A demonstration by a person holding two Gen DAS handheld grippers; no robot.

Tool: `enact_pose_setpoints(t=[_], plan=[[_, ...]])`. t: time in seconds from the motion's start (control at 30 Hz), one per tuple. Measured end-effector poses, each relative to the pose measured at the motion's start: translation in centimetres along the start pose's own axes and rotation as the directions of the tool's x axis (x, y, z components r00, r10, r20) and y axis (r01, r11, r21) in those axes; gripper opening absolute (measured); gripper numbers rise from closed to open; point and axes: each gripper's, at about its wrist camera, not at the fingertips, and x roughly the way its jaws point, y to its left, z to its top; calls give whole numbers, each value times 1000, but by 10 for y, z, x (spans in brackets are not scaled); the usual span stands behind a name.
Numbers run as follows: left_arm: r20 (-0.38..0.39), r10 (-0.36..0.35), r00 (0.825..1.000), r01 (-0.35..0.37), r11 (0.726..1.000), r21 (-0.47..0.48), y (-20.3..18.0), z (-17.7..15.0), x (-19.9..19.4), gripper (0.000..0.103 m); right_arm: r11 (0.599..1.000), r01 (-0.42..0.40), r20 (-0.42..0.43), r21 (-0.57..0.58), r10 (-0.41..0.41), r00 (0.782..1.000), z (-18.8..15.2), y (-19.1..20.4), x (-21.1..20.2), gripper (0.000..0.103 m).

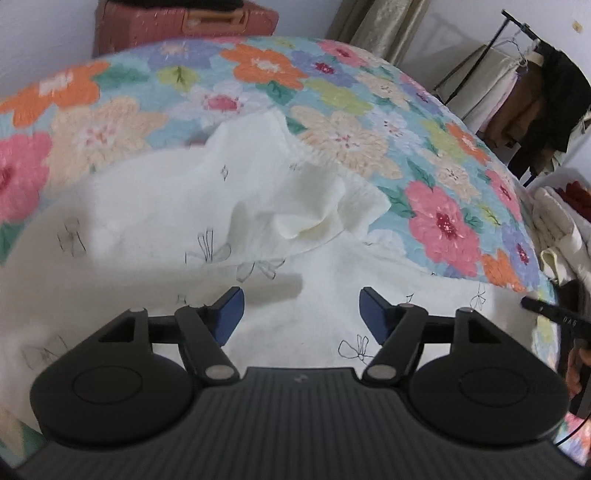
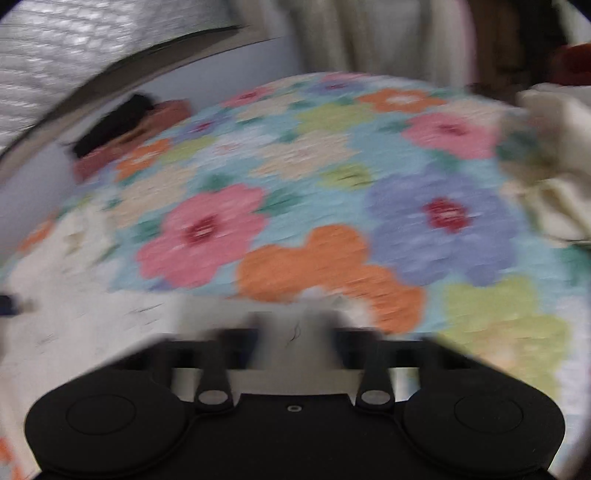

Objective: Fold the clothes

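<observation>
A white garment (image 1: 155, 221) with thin black bow drawings lies spread on the flowered bedspread (image 1: 332, 110), one part bunched and folded over near the middle (image 1: 295, 206). My left gripper (image 1: 301, 314) is open and empty, its blue pads just above the cloth. In the blurred right wrist view my right gripper (image 2: 295, 332) is shut on a pinch of the white garment (image 2: 92, 321), at its edge over the bedspread (image 2: 332, 184). The right gripper's tip also shows in the left wrist view (image 1: 550, 314).
A pink suitcase (image 1: 177, 22) stands behind the bed. A clothes rack (image 1: 528, 96) with hanging garments and a pile of pale clothes (image 1: 554, 229) are at the right. Pale clothes also show at the right edge of the right wrist view (image 2: 554, 166).
</observation>
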Motion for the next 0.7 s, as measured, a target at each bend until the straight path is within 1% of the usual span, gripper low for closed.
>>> enact_pose_setpoints(t=[0.03,0.1,0.13,0.2,0.27,0.4,0.47,0.53,0.57,0.6,0.7], plan=[[-7,-7,1000,7,1000,-14,4,-2,1,68,999,-24,7,-34,24,1000,-4,7,-5,3],[-10,-6,1000,5,1000,-28,10,-5,3,68,985,-45,55,-167,55,997,-23,35,-30,3],[-9,-1,1000,0,999,-32,13,-7,2,68,978,-52,57,-203,65,996,-34,45,-39,3],[-8,2,1000,-3,999,-39,17,-8,3,68,966,-49,51,-253,64,997,-56,64,-53,2],[-10,-5,1000,5,999,-50,18,-9,3,68,961,-30,61,-275,49,997,-70,72,-62,2],[-20,-14,1000,13,998,-56,17,-11,5,68,977,-14,87,-215,33,996,-76,66,-73,2],[-28,-12,1000,11,998,-57,16,-12,6,69,978,31,114,-204,-8,993,-73,60,-76,2],[-31,-12,999,10,998,-58,16,-13,6,68,984,95,179,-150,-68,982,-65,49,-84,2],[-31,-10,999,9,998,-58,16,-13,6,69,988,118,222,-100,-94,971,-59,40,-91,2],[-29,-10,1000,9,998,-59,16,-13,5,69,989,135,260,-58,-116,959,-53,33,-99,2],[-15,1,1000,-2,998,-66,20,-11,0,68,988,157,330,-2,-147,932,-38,23,-118,2]])
